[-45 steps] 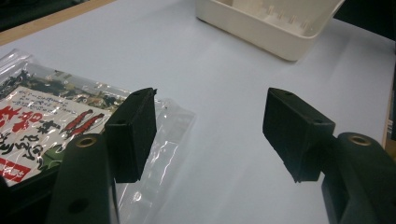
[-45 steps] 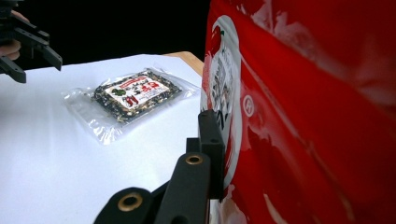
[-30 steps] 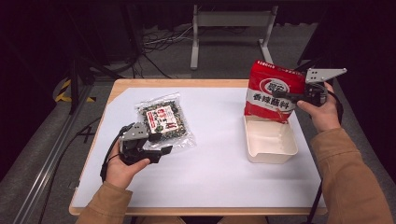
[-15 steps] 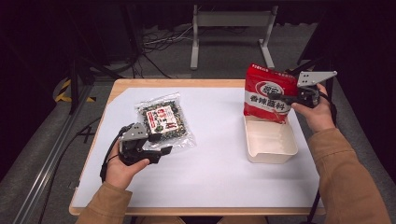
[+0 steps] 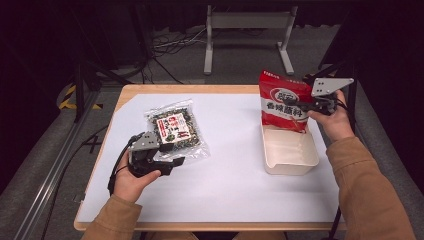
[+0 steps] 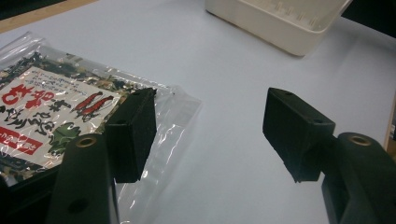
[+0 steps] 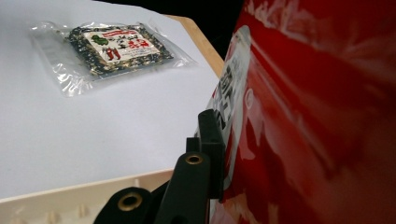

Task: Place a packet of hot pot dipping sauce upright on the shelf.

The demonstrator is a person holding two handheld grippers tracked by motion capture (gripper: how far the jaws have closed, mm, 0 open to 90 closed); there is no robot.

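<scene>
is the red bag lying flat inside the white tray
No, the red bag is held upright by the right gripper, above the far end of the white tray.

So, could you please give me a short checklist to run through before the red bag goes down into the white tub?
1. Right gripper shut on the red bag: ok.
2. Red bag hangs above the white tub, at its far end: ok.
3. Tub has free room inside: ok.
4. Bag's bottom edge inside the tub's rim: cannot tell.
5. Left gripper open, nothing between its jaws: ok.
6. Clear spice packet lies flat, well apart from the tub: ok.
</scene>
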